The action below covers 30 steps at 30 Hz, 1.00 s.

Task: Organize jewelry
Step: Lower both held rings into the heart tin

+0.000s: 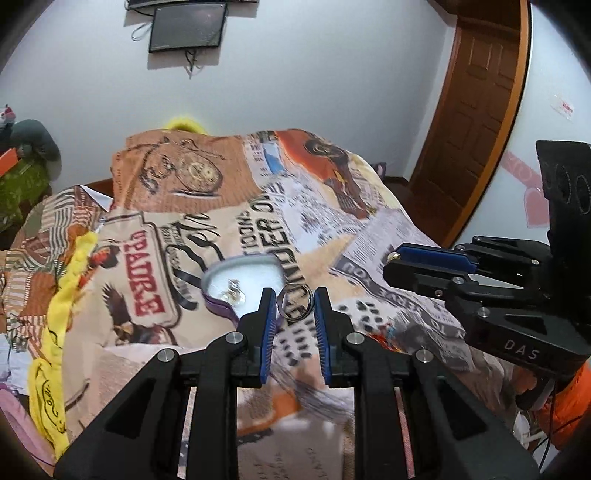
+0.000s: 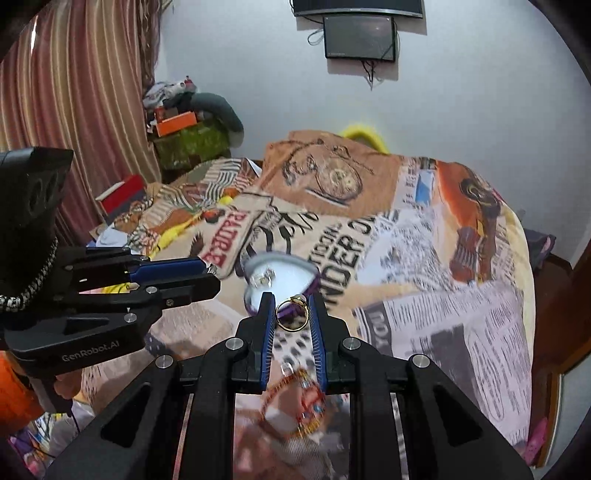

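A silver ring (image 1: 294,303) sits pinched between the blue pads of the left hand-held gripper (image 1: 294,308), held at the very tips and standing on edge so its opening faces the camera. The jaws are closed on it, touching its left and right sides. Just beyond the left fingertip, and a little to that side, lies a heart-shaped jewelry box (image 1: 242,284) with a white lining and purple rim; small glinting pieces rest inside it, too blurred to tell apart. The box lies on a bed covered by a newspaper-print bedspread (image 1: 388,229).

A gold ring (image 2: 292,314) with a small setting on top is clamped the same way in the right hand-held gripper (image 2: 292,319), on edge at the tips of its blue pads, jaws shut against both sides. The same box (image 2: 280,277) lies just beyond and slightly left of these fingertips. Below the gold ring, closer to the camera between the fingers, a beaded bracelet (image 2: 303,402) in red and gold lies on the bedspread, blurred.

Each hand-held gripper shows at the side of the other's view, the two side by side and well apart. Further off stand a white wall, a dark wall-mounted screen (image 1: 187,27) and a wooden door (image 1: 476,110).
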{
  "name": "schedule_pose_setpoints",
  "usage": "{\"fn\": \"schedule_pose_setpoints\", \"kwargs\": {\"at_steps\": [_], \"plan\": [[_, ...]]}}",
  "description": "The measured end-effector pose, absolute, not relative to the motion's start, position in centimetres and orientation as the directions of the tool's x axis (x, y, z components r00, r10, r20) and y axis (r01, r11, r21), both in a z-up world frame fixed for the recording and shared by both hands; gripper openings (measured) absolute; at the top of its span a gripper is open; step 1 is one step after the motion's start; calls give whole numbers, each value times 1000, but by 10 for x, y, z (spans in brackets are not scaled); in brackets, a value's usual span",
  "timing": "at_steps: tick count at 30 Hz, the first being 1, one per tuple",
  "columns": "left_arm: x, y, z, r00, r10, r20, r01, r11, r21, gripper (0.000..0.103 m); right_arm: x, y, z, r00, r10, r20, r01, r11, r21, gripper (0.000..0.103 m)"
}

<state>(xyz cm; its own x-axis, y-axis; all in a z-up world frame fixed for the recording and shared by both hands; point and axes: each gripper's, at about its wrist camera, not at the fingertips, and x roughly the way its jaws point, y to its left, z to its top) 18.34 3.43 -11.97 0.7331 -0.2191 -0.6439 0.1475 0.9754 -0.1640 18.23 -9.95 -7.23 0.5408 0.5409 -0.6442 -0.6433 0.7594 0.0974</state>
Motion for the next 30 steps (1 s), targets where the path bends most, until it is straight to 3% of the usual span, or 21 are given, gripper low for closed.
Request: {"fn": "schedule_pose_setpoints", "kwargs": {"at_steps": [14, 21, 30], "plan": [[219, 85, -121, 752, -189, -631, 66, 975, -213, 20, 217, -67, -67, 528, 574, -626, -661, 741, 121, 17], [245, 99, -145, 705, -216, -676, 45, 964, -260, 20, 240, -48, -83, 486, 557, -674, -667, 734, 126, 17], [275, 95, -175, 646, -208, -734, 53, 972, -229, 20, 266, -36, -117, 389, 521, -759, -663, 731, 162, 17]]}}
